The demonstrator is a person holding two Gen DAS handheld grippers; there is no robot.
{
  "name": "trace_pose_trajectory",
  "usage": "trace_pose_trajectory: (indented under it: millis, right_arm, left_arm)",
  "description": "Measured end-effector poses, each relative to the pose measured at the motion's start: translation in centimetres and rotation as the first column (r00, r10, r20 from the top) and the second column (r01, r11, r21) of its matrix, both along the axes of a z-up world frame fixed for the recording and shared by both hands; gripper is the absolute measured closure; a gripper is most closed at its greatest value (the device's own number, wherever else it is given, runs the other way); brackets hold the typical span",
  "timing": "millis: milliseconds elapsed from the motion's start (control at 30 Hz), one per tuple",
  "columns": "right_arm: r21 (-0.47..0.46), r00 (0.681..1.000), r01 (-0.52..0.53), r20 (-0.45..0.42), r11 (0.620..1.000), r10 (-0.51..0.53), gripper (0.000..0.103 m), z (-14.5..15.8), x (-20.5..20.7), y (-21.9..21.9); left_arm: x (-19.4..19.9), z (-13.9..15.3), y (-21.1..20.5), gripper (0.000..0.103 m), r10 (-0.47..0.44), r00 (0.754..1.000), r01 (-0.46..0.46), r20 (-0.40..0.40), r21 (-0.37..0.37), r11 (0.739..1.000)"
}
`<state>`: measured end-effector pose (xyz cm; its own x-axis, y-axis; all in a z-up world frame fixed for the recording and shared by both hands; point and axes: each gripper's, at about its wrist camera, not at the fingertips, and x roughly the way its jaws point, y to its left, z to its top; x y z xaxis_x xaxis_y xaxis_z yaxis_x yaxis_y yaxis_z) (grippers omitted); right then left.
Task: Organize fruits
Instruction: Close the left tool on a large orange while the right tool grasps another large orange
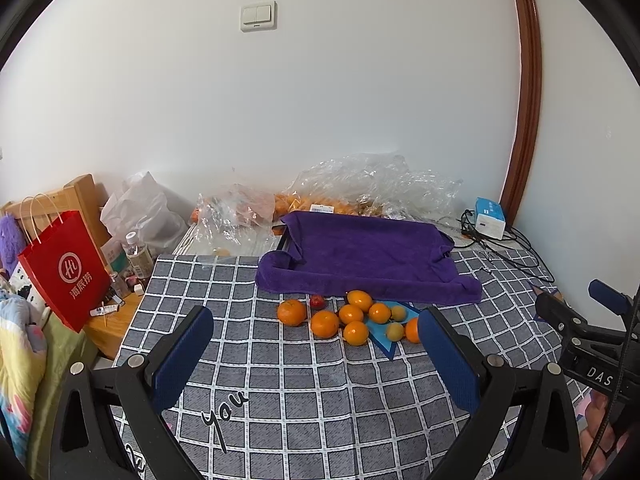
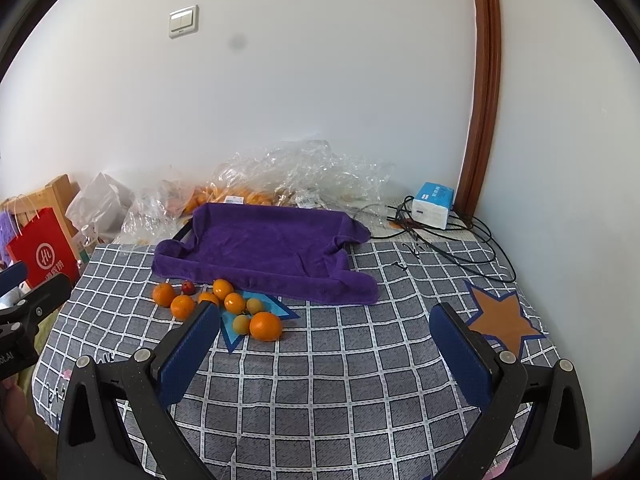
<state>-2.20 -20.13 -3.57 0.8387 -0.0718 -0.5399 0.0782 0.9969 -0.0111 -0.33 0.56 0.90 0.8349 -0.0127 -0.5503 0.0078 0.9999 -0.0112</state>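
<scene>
Both grippers spread wide, nothing held. Left gripper [image 1: 316, 328] has the oranges [image 1: 352, 316] straight ahead between its fingers; right gripper [image 2: 324, 320] sees them ahead-left. Purple towel-lined tray [image 2: 260, 248] just beyond. Suggest: take an edge orange, centre it, squeeze gently.

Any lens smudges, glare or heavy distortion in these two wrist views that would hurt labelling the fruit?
Right wrist view: a dark smudge sits on the white wall, clear of the fruit; the brown door frame bows from fisheye. Left wrist view: even daylight, no glare, the orange round fruits sharp; the frame bows here too.
</scene>
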Motion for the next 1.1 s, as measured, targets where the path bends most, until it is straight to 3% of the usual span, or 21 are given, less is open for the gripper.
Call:
trace_pose_trajectory:
  millis: [300,500,633,833,967,1100]
  right_arm:
    - [-0.003,0.999,-0.018,-0.039,1.000,0.018,0.000,-1.6,1.5,-0.1]
    - [-0.004,0.997,0.033,-0.070,0.999,-0.033,0.000,-3.6,3.2,-0.5]
    - [-0.006,0.997,0.008,-0.081,1.000,-0.008,0.000,-5.1,4.8,-0.5]
    - [-0.041,0.997,-0.015,-0.074,0.999,0.012,0.000,-7.6,6.3,0.5]
    - [-0.031,0.995,-0.033,-0.099,0.999,0.030,0.004,-9.1,7.7,1.1]
    - [-0.011,0.985,-0.082,-0.153,0.997,0.079,0.022,-10.5,9.3,2.0]
  left_arm:
    - [1.4,-1.0,0.3,0.000,0.009,1.000,-0.009,-0.017,-0.022,1.000]
    - [3.0,-2.7,1.1,0.000,0.024,0.999,-0.024,-0.041,-0.020,1.000]
    - [4.1,-4.2,1.7,0.001,0.022,0.998,-0.023,-0.058,-0.013,1.000]
    - [5.9,-6.6,3.3,0.009,0.031,0.994,-0.035,-0.101,-0.040,0.999]
    - [7.1,-8.2,3.9,0.016,0.013,0.991,-0.019,-0.135,-0.040,0.999]
    - [7.7,-9.4,4.5,0.016,0.020,0.991,-0.024,-0.129,-0.030,0.999]
